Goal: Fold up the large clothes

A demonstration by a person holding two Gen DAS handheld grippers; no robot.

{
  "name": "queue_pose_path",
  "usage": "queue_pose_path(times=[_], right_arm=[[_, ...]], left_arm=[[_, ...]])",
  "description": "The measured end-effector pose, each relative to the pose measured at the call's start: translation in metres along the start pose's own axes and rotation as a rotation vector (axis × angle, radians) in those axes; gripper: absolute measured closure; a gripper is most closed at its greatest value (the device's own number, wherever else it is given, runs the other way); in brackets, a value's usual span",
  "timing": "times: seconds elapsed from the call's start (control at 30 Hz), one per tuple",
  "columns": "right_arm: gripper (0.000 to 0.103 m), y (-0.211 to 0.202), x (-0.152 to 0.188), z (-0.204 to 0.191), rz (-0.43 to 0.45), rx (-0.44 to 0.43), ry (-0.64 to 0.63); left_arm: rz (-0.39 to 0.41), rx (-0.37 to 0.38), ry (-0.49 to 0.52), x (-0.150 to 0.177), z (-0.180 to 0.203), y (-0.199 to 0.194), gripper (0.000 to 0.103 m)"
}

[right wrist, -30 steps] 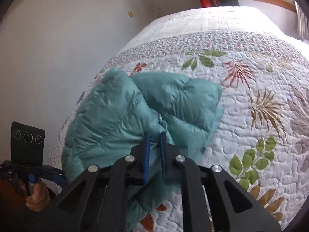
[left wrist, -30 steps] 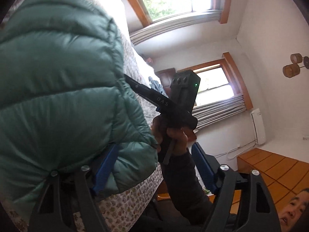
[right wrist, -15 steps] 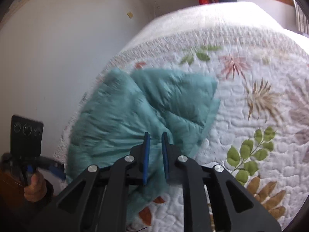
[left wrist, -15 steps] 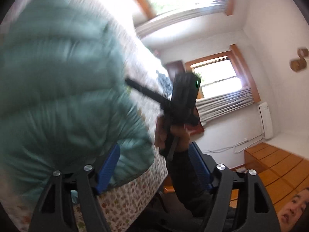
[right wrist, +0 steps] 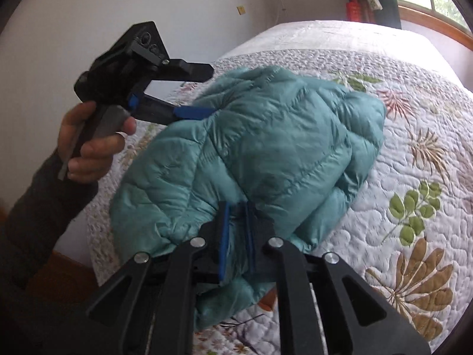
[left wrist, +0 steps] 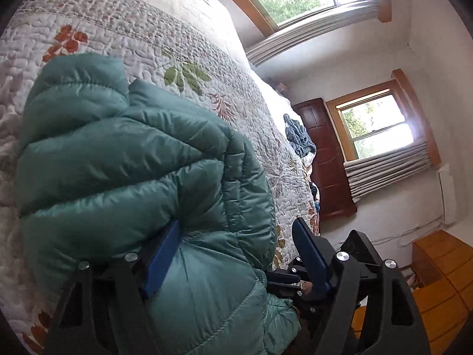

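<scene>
A puffy green jacket (right wrist: 266, 148) lies on the bed (right wrist: 414, 153), near the edge closest to the person. It is bunched into a thick, rounded bundle, with puffy layers stacked on top of each other. So some folding looks done already, but the bundle is lumpy and not neat or flat yet.

The right gripper (right wrist: 236, 236) is clenched on a bit of the jacket's near edge. Its two blue pads (right wrist: 223, 236) sit close together with green cloth pinched between them.

The left gripper (left wrist: 236, 257) has let go. Its jaws stand wide apart. One blue pad (left wrist: 162, 260) presses against the side of the jacket, and the other sticks out past the edge of the bed with nothing against it. In the right wrist view, the person's hand (right wrist: 88, 148) holds this gripper at the far left side of the bundle, with the lower finger touching the jacket.

What is left, by the look of it, is to lay down the edge that the right gripper holds, press the bundle flatter, and maybe fold it once more. A puffy jacket likes to spring open again, so it may need a push to stay shut.

A small pile of blue cloth (left wrist: 298, 136) lies far off on the bed. It may be next, but that is only a guess.
</scene>
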State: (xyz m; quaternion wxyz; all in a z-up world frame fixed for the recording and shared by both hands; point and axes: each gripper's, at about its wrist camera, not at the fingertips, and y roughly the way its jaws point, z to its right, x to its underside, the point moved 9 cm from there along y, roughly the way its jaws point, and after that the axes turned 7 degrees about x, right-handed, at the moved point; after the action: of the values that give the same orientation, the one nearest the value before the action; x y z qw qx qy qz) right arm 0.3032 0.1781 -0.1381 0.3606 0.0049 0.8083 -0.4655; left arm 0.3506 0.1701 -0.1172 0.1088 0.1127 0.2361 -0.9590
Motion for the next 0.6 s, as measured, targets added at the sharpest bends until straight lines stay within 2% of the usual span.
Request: queue_pose_path(times=[0.13,0.17,0.27,0.3,0.4,0.43,0.53,0.6], right_arm=[[0.096,0.008,0.007,0.003,-0.022,-0.021,0.02],[0.093,0.003,0.006,0.001,-0.019,-0.024,0.023],[0.088,-0.028,-0.006,-0.008,0.044,-0.034,0.019],[0.088,-0.042,-0.009,-0.016,0.072,-0.049,0.009],[0.085,-0.063,-0.006,-0.038,0.111,-0.074,-0.031],[0.084,-0.064,0.0,-0.046,0.106,-0.082,-0.043],[0.083,-0.044,0.02,-0.053,0.061,-0.027,-0.085],[0.085,-0.028,0.03,-0.049,0.031,-0.008,-0.075]], left_arm=[[-0.008,-0.024,0.022,0.004,0.001,0.005,0.025],[-0.001,-0.018,0.015,0.004,0.006,-0.001,0.025],[0.043,0.014,0.063,0.007,0.03,-0.026,0.023],[0.061,0.017,0.105,0.011,0.043,-0.039,0.021],[0.08,0.057,0.137,0.031,0.059,-0.059,0.017],[0.074,0.05,0.135,0.038,0.057,-0.059,0.017],[0.033,-0.009,0.122,0.055,0.033,-0.043,0.017],[0.023,0.002,0.073,0.062,0.013,-0.032,0.017]])
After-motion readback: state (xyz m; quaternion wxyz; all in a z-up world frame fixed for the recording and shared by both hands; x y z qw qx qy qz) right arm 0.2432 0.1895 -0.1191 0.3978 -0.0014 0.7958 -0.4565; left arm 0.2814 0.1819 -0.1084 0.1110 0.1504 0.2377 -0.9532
